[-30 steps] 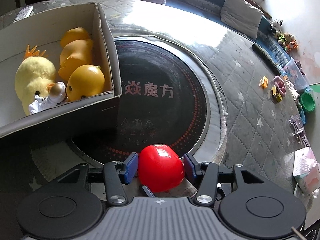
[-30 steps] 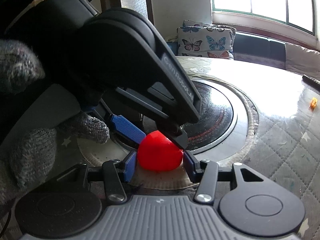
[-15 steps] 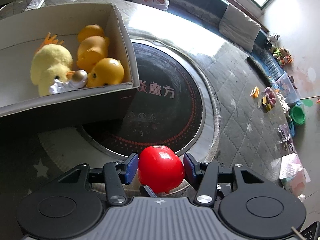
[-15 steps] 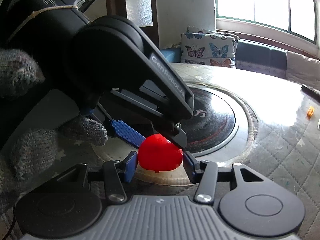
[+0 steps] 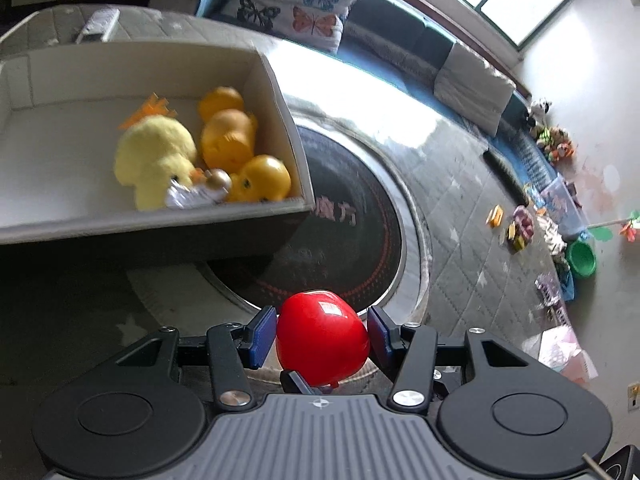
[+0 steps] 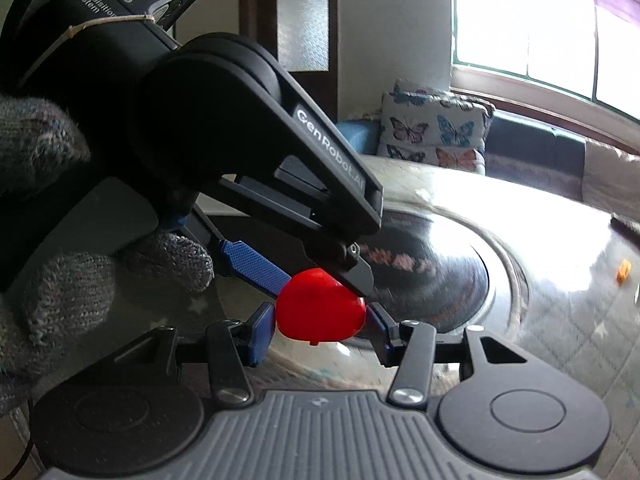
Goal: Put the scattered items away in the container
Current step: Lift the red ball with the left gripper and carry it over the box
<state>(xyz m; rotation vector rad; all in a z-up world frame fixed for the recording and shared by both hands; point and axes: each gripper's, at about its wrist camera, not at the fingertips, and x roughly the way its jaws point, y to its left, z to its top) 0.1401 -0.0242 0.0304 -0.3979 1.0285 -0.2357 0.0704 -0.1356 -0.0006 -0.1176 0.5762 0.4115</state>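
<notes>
The red heart-shaped toy (image 5: 322, 338) sits between the blue pads of the left gripper (image 5: 322, 336), which press on its two sides with the jaws partly closed, holding it clear of the round table (image 5: 460, 184) below. In the right wrist view the same toy (image 6: 320, 314) also lies between the right gripper's (image 6: 320, 320) pads, its jaws set about as wide; the left pad meets the toy's side, while the right pad is partly hidden behind a finger of the left gripper, so both tools appear to clamp the one toy, their fingers crossing over it. Reading the left wrist view from the left: the open cardboard box (image 5: 296, 148) stands up and to the left of the held toy, its near wall between the toy and the inside. In its right corner lie a fluffy yellow plush chick (image 5: 154, 156), a small silver figure (image 5: 192, 194) and orange-yellow rubber ducks (image 5: 228, 140). Right of the box is the table's dark glass inset (image 5: 352, 240) with printed characters, then the quilted cover, with small toys (image 5: 516, 228) and a green bowl (image 5: 580, 258) far right. In the right wrist view a grey knitted glove (image 6: 60, 280) grips the left tool's black body, filling the left side.
</notes>
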